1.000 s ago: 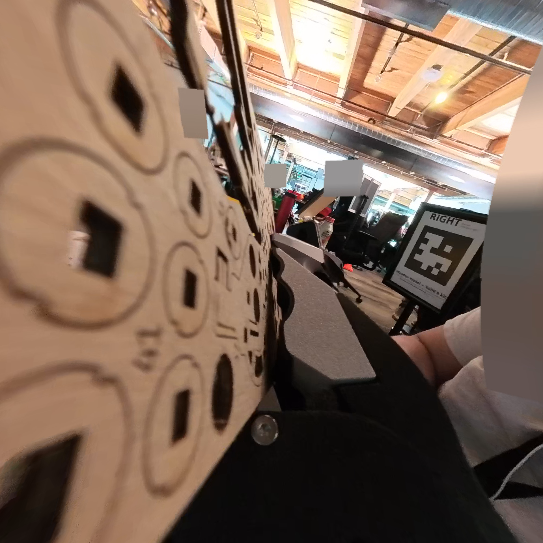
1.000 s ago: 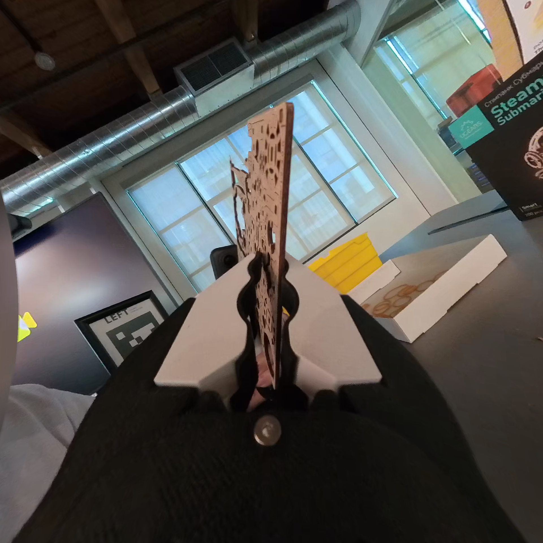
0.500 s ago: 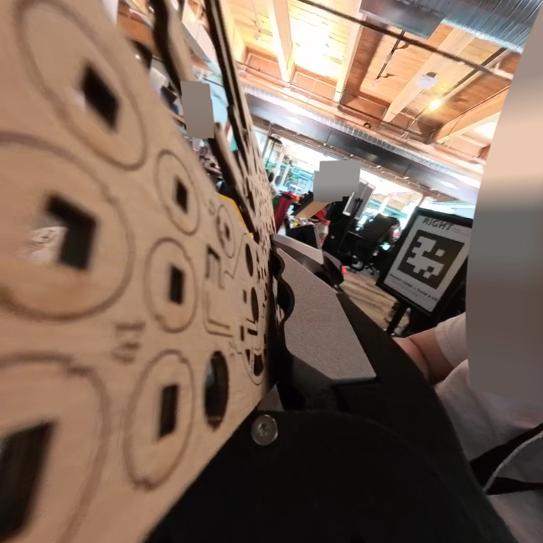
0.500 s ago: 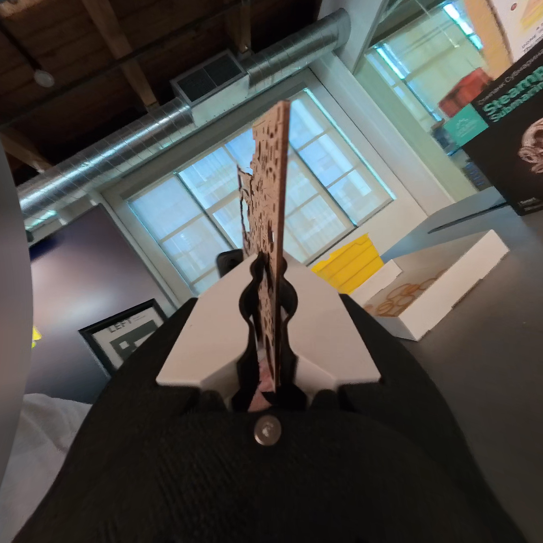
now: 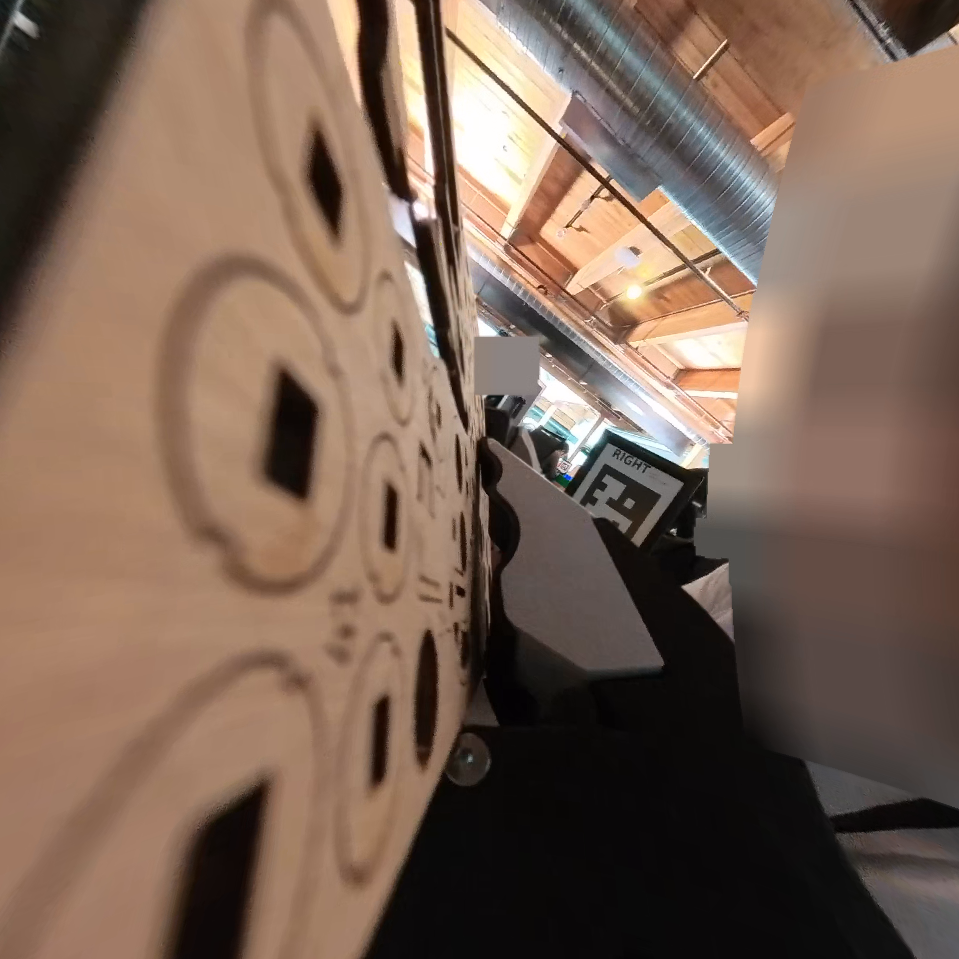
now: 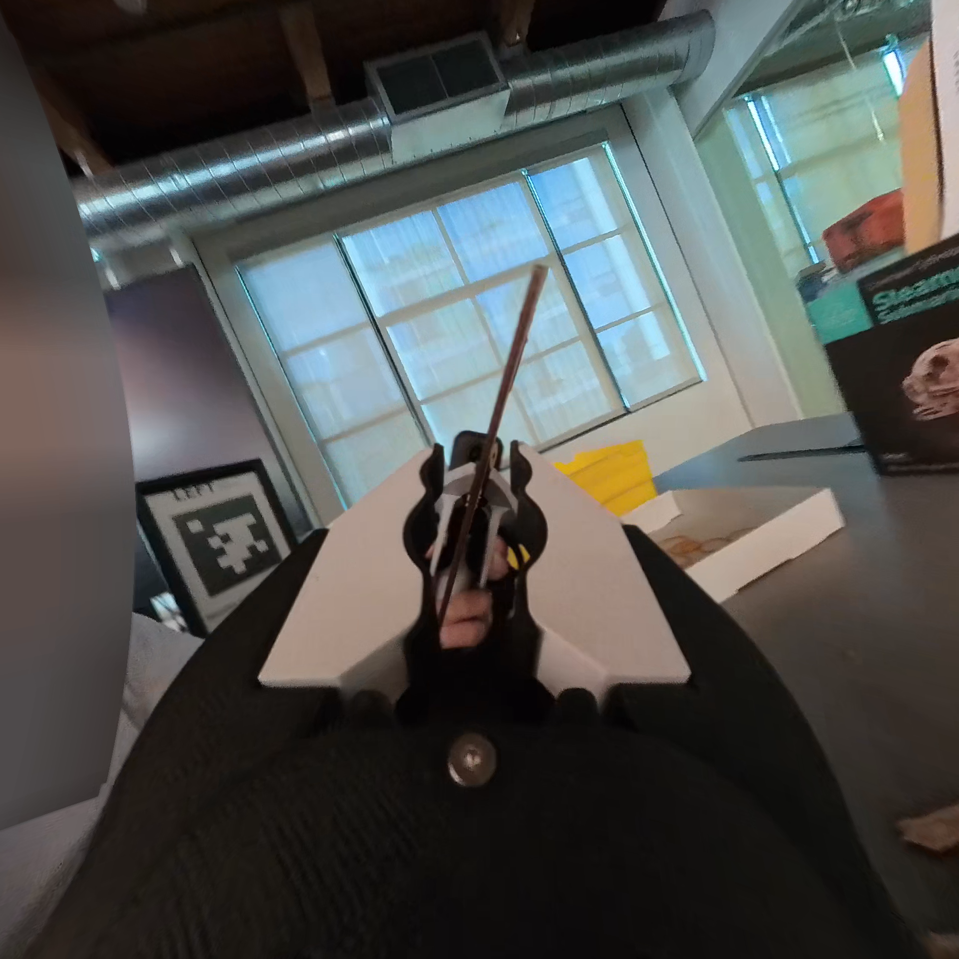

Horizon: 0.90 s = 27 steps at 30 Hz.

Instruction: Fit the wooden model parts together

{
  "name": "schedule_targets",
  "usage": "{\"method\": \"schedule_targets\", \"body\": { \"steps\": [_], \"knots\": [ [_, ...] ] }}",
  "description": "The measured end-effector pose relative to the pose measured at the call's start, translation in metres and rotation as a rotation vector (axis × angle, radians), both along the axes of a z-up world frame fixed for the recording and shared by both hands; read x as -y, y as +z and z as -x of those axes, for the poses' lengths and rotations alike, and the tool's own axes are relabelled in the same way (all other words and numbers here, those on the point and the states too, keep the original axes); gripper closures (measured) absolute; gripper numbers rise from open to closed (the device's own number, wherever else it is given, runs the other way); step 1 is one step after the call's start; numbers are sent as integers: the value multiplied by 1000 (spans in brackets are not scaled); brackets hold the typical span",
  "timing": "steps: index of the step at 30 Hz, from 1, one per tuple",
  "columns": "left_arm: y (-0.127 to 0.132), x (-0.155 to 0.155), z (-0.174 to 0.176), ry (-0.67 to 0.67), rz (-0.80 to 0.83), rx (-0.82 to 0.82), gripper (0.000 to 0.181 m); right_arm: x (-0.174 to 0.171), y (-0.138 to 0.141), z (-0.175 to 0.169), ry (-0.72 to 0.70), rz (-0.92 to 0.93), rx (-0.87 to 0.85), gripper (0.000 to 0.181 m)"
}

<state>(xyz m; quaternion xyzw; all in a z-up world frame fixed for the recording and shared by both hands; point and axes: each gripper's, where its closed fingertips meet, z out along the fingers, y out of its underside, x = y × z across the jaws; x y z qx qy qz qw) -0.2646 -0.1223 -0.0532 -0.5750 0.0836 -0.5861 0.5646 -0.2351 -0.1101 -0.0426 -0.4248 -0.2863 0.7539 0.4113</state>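
Observation:
A laser-cut wooden parts sheet [image 5: 218, 519], with round pieces and square holes, fills the left of the left wrist view. My left gripper [image 5: 482, 456] is shut on its lower edge. Only that gripper's right finger [image 5: 565, 576] shows, because the sheet hides the other. In the right wrist view the sheet [image 6: 511, 363] stands edge-on as a thin tilted line. My right gripper [image 6: 475, 456] is open, with its jaws apart on either side of the sheet and not touching it. Through the gap I see the left gripper [image 6: 469, 501] clamped on the sheet and a hand [image 6: 464, 617].
A white tray [image 6: 752, 539] with wooden parts lies on the dark table [image 6: 830, 648]. A black kit box [image 6: 903, 405] stands at the right and yellow bins [image 6: 607, 477] behind. Framed marker cards [image 6: 218, 539] [image 5: 630, 498] stand nearby. A wood scrap [image 6: 929, 840] lies at the right edge. Spacing between my two grippers at the tips: around 4 centimetres.
My right gripper has opened and let go of the sheet, which now shows edge-on and tilted. The left gripper still holds the sheet and has tipped upward.

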Motion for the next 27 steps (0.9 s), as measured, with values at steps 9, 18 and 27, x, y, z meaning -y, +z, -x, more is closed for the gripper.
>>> {"method": "schedule_targets", "body": {
  "steps": [9,18,27],
  "knots": [
    [-11,-7,-2,205,-78,-260,181,-5,-21,25,-56,55,224,152],
    [-14,-8,-1,263,-93,-329,181,-13,-26,34,-141,103,242,160],
    [-16,-6,-4,309,-128,-410,181,-13,-28,33,-107,205,220,159]
  ]
}}
